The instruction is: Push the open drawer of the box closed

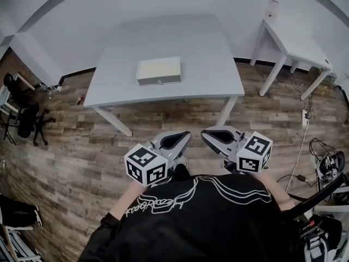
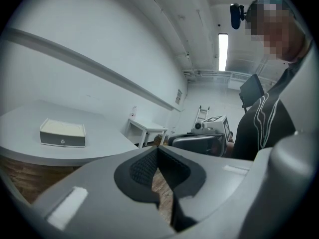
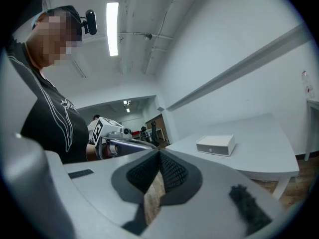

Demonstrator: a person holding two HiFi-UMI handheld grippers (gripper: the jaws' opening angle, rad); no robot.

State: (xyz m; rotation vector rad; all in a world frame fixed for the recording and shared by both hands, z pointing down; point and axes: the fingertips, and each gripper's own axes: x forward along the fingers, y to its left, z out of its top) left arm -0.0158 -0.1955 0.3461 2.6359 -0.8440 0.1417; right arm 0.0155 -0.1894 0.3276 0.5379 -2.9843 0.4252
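A flat white box [image 1: 158, 71] with a small round knob on its front lies near the middle of the grey table [image 1: 207, 75]. Its front looks flush from here. It also shows in the left gripper view as the box [image 2: 62, 133] and in the right gripper view as the box [image 3: 215, 145]. Both grippers hang close to the person's chest, well short of the table. My left gripper [image 1: 184, 135] [image 2: 157, 148] is shut with nothing in it. My right gripper [image 1: 207, 133] [image 3: 159, 152] is likewise shut and empty. The two point toward each other.
A smaller white table [image 1: 297, 42] stands at the right with a bottle [image 1: 272, 7] on its far end. A black office chair [image 1: 24, 113] sits at the left. A power strip [image 1: 305, 116] and cables lie on the wooden floor [image 1: 82, 146] at the right.
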